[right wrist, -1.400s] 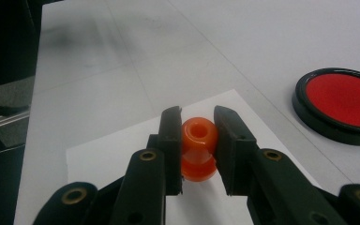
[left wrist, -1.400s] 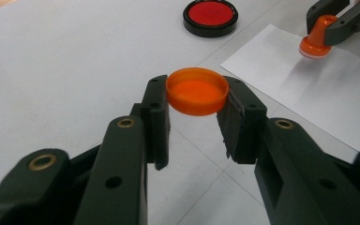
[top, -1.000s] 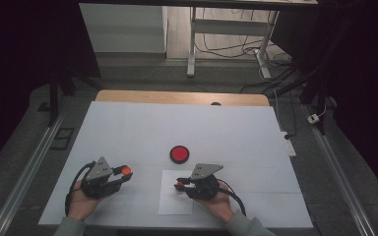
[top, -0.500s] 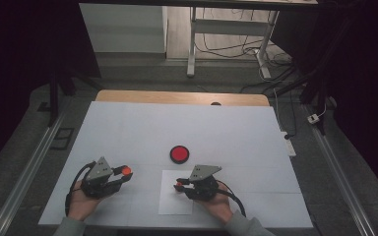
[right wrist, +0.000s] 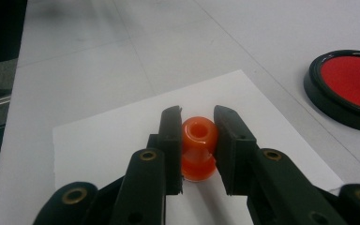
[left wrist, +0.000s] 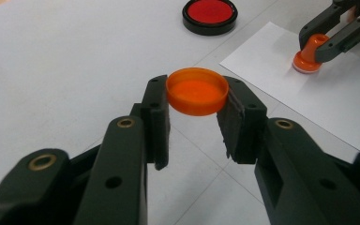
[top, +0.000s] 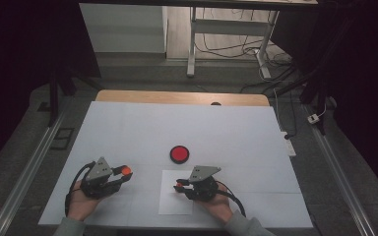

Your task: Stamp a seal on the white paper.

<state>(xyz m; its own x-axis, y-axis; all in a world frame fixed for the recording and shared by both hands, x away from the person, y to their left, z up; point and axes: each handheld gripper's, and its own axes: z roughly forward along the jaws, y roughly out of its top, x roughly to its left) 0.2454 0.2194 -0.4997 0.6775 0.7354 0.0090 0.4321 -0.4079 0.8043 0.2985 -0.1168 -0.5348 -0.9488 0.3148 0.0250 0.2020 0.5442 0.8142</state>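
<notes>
My left gripper (left wrist: 194,110) (top: 123,173) is shut on a shallow orange cap (left wrist: 197,91) (top: 125,170), held open side up a little above the white table cover at the front left. My right gripper (right wrist: 198,136) (top: 179,187) is shut on an orange stamp (right wrist: 198,147), which stands upright with its base on a white sheet of paper (right wrist: 108,140) (top: 174,201). The left gripper view also catches that stamp (left wrist: 308,55) on the paper (left wrist: 351,103). A round red ink pad in a black rim (top: 179,154) (left wrist: 210,15) (right wrist: 349,86) lies beyond the paper.
A white cover (top: 177,128) spreads over the table, with a wooden strip (top: 177,97) along the far edge. Metal rails (top: 27,167) run down both sides. Beyond the table stand a white desk frame and cables on the floor.
</notes>
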